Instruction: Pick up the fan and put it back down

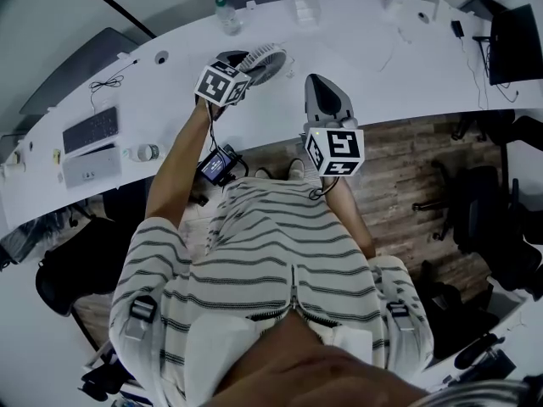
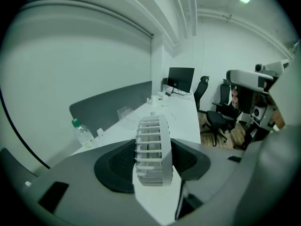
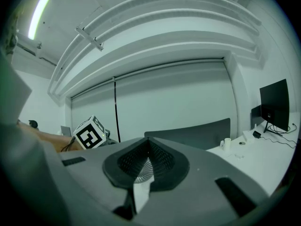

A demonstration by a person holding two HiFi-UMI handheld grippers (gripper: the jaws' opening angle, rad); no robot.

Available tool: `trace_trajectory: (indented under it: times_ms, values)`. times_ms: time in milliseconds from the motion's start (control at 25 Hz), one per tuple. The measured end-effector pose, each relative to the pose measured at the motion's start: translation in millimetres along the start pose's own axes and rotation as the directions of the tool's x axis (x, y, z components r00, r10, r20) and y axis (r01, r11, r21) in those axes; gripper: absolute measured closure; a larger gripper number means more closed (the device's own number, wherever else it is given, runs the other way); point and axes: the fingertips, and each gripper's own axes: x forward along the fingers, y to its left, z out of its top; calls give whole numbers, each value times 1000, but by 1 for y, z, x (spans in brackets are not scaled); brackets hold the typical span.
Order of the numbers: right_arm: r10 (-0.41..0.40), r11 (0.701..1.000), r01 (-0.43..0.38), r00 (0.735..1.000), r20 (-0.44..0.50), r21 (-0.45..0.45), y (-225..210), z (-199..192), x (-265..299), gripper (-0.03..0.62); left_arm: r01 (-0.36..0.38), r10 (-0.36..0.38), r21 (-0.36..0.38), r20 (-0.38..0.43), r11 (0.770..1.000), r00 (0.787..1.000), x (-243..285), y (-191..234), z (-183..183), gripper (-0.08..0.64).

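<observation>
The person's striped shirt [image 1: 271,253] fills the near ground, and both forearms reach out from it over the curved white desk [image 1: 382,66]. The left tongs [image 1: 240,64] have the fan [image 1: 265,60] in their bite. Looking along them, the white round cage stands edge-on between the two dark pads [image 2: 115,166], which are spread nearly as wide as they go and press on its front and back faces. Past the tips of those tongs the desktop runs away, with a water bottle [image 2: 83,133] off to their left and a monitor [image 2: 181,79] far beyond. The fan looks to be clear of the desk, though no view shows its underside, so I would not swear to the gap. The right tongs [image 1: 319,83] hang just to the right of the left pair, apart from the fan, their jaws closed together on nothing.

As I judge it, the first half of the job is done or all but done: the fan is gripped and seemingly raised. What is left is to lower it onto the bare desk below the left tongs, let the jaws part, and draw back
</observation>
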Motion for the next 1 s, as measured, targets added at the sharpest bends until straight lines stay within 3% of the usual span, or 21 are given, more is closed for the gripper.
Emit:
trace_trajectory:
  times_ms: [400, 760, 1000]
  values:
    - [17, 1000, -17, 1000, 3, -10, 8, 2, 0, 581, -83, 106, -145, 163, 986, 981, -30, -3, 19, 333]
    - [31, 999, -31, 1000, 2, -11, 13, 2, 2, 581, -136, 225, -286, 306, 949, 925, -61, -4, 41, 334]
    - [34, 999, -34, 999, 1, -13, 16, 2, 3, 581, -168, 279, -318, 345, 933, 896, -79, -15, 49, 334]
